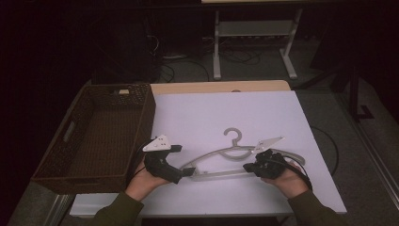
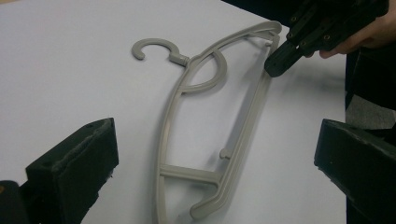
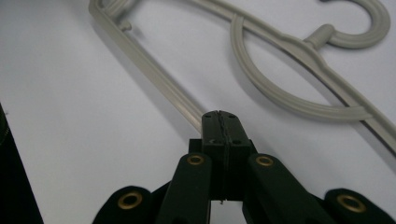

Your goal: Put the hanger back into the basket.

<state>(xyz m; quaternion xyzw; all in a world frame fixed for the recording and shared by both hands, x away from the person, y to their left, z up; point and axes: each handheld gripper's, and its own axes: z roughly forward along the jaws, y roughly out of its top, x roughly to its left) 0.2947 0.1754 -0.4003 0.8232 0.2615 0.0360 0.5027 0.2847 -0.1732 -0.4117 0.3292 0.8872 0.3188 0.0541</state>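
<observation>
Hanger [image 2: 210, 135], grey plastic, lying flat

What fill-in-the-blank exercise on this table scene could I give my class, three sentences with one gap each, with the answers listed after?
1. The grey hanger lies flat on the ______ table surface.
2. The right gripper has its jaws ______ on the hanger's straight lower bar.
3. The left gripper has its jaws ______, one on each side of the hanger's end, while the brown woven basket sits at the table's left edge.

Missing words: white; shut; open
</observation>
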